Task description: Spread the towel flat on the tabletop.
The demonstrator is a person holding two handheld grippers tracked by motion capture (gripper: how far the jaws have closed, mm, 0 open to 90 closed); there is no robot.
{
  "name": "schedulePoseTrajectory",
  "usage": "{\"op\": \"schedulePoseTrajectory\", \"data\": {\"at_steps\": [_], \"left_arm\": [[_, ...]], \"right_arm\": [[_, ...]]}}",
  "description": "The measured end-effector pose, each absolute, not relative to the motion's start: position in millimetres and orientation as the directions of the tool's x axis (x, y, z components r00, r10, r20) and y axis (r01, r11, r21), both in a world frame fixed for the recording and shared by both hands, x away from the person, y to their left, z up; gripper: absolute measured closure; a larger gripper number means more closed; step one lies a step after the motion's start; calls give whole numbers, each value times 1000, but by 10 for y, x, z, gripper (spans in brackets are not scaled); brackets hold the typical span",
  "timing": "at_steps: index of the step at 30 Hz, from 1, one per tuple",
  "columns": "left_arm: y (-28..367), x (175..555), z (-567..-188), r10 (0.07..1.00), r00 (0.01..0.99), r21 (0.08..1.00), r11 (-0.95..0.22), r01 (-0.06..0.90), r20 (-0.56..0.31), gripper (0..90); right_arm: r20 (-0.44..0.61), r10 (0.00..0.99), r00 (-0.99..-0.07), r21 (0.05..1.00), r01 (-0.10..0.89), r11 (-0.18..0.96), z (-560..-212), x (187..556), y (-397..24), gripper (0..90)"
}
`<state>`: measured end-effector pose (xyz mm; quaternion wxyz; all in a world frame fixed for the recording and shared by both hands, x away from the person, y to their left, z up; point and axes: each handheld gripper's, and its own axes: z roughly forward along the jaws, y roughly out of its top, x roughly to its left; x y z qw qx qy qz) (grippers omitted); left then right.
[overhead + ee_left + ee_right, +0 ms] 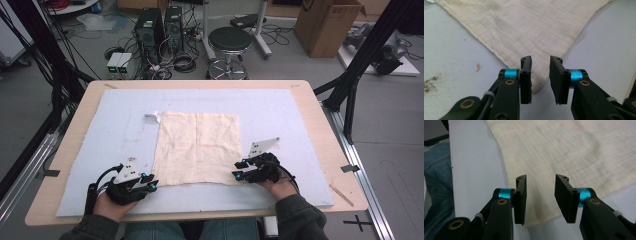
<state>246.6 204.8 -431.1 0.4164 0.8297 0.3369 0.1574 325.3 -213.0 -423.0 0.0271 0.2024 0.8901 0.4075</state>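
A cream cloth (197, 147) lies flat and square on the pale blue mat (280, 107). My left gripper (149, 181) sits at the cloth's near left corner, and my right gripper (239, 168) at its near right corner. In the left gripper view the left gripper (541, 78) stands open, the corner of the cloth (524, 30) lying flat between the jaws with the pads apart from it. In the right gripper view the right gripper (541, 198) is open too, and the cloth (574, 152) runs under its jaws untouched.
The mat covers a wooden table (75, 130). A small white scrap (151, 117) lies by the cloth's far left corner. Beyond the table stand a black stool (229, 42), computer towers (150, 30) and a cardboard box (327, 22). A denim-clad leg (436, 180) is beside the mat.
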Motion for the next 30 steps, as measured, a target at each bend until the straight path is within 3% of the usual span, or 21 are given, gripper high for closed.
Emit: {"op": "schedulePoseTrajectory", "data": {"at_steps": [17, 30], "left_arm": [[2195, 2517, -4210, 705, 705, 855, -315, 411, -80, 554], [2209, 2554, -4188, 715, 696, 866, -302, 397, -69, 479]], "right_arm": [[109, 439, -892, 796, 343, 498, -4159, 3294, -2169, 446], [117, 490, -864, 811, 368, 455, -4150, 3310, -2209, 309]]}}
